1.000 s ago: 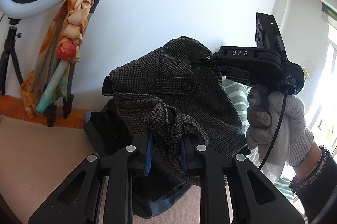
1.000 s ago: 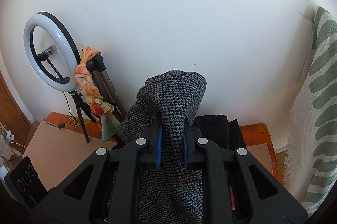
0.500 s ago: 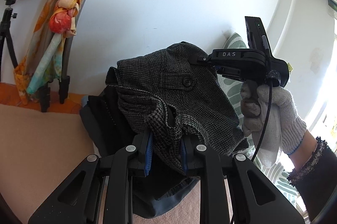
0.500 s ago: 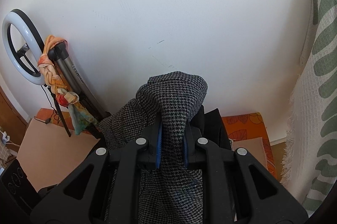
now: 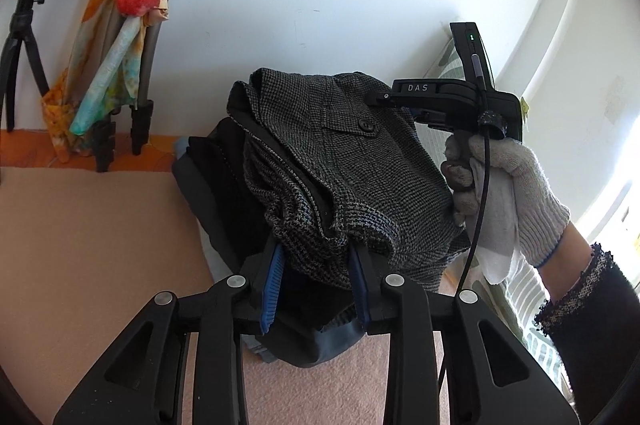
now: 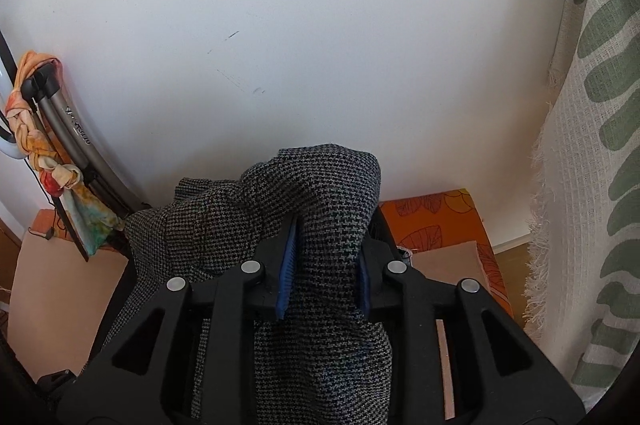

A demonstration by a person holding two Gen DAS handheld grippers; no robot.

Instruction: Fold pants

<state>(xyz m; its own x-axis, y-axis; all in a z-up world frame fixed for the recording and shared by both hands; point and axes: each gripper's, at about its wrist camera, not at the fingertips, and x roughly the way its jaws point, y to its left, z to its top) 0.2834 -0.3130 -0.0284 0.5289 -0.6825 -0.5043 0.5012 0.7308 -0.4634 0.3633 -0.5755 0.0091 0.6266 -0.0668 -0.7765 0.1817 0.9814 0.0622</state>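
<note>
The grey houndstooth pants (image 5: pixel 344 161) hang bunched in the air, waistband and a button pocket facing the left wrist camera. My left gripper (image 5: pixel 316 261) is shut on a fold of the waist area. My right gripper (image 6: pixel 324 257) is shut on another bunch of the same pants (image 6: pixel 332 209), which drape over and under its fingers. The right gripper (image 5: pixel 380 98) also shows in the left wrist view, held by a white-gloved hand (image 5: pixel 500 193), its tips buried in the cloth.
A pile of dark clothes (image 5: pixel 224 193) lies below on the tan surface (image 5: pixel 80 265). A tripod with a colourful scarf (image 5: pixel 132 25) and a ring light stand at left against the white wall. A green-patterned white cloth (image 6: pixel 592 185) hangs at right. An orange cushion (image 6: pixel 436 221) lies behind.
Both grippers, still shut on the pants, have swung to the right; the ring light and scarf slid left in both views. The pants now sit lower and more spread.
</note>
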